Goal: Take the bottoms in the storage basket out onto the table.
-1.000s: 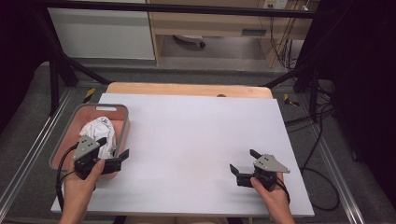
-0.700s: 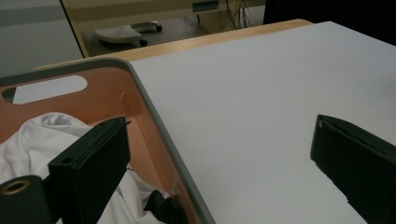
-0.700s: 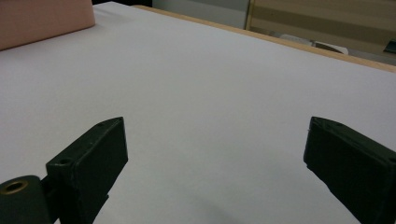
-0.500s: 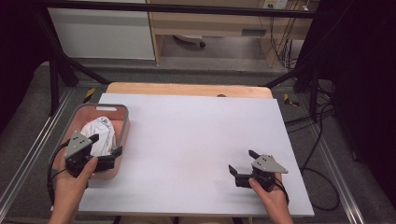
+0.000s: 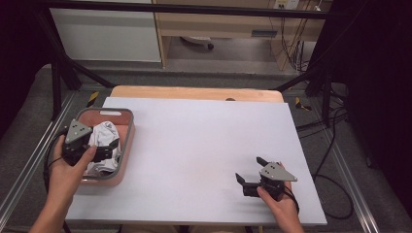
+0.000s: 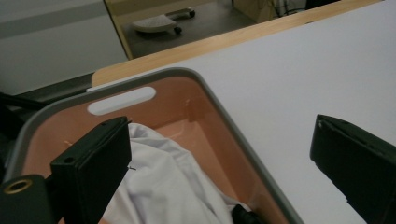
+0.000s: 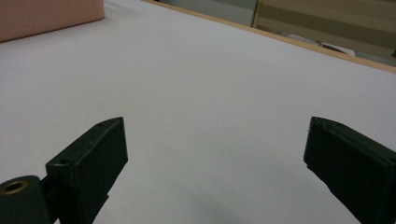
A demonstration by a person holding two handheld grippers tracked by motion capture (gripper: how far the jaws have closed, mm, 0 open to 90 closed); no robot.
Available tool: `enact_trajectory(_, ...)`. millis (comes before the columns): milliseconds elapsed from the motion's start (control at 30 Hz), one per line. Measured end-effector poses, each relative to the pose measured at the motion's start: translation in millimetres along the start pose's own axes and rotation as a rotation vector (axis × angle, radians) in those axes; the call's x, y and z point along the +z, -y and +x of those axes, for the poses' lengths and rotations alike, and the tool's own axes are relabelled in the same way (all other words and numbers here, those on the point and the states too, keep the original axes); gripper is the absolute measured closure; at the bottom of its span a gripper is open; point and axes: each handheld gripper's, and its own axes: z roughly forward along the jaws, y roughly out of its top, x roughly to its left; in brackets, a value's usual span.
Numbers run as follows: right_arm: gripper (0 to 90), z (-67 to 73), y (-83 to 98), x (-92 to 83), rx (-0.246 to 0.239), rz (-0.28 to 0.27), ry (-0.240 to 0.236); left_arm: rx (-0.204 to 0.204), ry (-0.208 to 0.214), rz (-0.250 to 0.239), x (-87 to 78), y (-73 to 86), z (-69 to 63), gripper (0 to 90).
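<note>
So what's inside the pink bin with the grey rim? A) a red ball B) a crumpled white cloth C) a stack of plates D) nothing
B: a crumpled white cloth lies inside the pink plastic bin with the grey rim, with the open left claw poised just over it.

We see soft, creased white cloth [image 6: 168, 186] in a smooth pink plastic basket [image 6: 219, 140] with a grey rim; the table [image 5: 204, 145] is matt white.
</note>
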Motion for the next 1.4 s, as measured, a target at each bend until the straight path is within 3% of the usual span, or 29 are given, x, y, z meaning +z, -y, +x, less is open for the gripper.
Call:
enact_trajectory(67, 6.3, -0.1, 0.3, 0.1, 0.002, -0.001, 0.001, -0.019, -0.013, 0.010, 2.6, -6.7, 9.9, 5.5)
enact_trajectory(233, 6.3, -1.8, 1.6, 0.2, 0.006, 0.005, 0.005, -0.003, -0.034, 0.046, 10.7, -15.1, 21.3, 5.7)
enact_trajectory(533, 6.3, -0.2, 0.9, 2.0, 0.002, 0.010, -0.001, -0.011, -0.043, 0.111, 31.7, -12.0, 33.1, 5.6)
enact_trajectory(700, 6.5, -0.6, 1.7, 0.9, -0.007, 0.014, 0.013, -0.060, -0.032, 0.145, 43.2, -7.3, 43.4, 5.8)
enact_trajectory(1167, 6.1, 0.7, 1.7, 3.6, -0.012, 0.029, 0.006, -0.036, -0.041, 0.232, 67.7, -6.2, 42.2, 6.4)
enact_trajectory(1267, 6.1, 0.7, 1.8, 3.6, -0.012, 0.032, 0.007, -0.009, -0.021, 0.280, 72.5, -3.4, 41.0, 6.4)
enact_trajectory(1400, 6.1, -0.8, 1.4, 2.7, 0.002, 0.033, 0.017, -0.016, -0.034, 0.303, 76.3, -1.1, 41.5, 6.6)
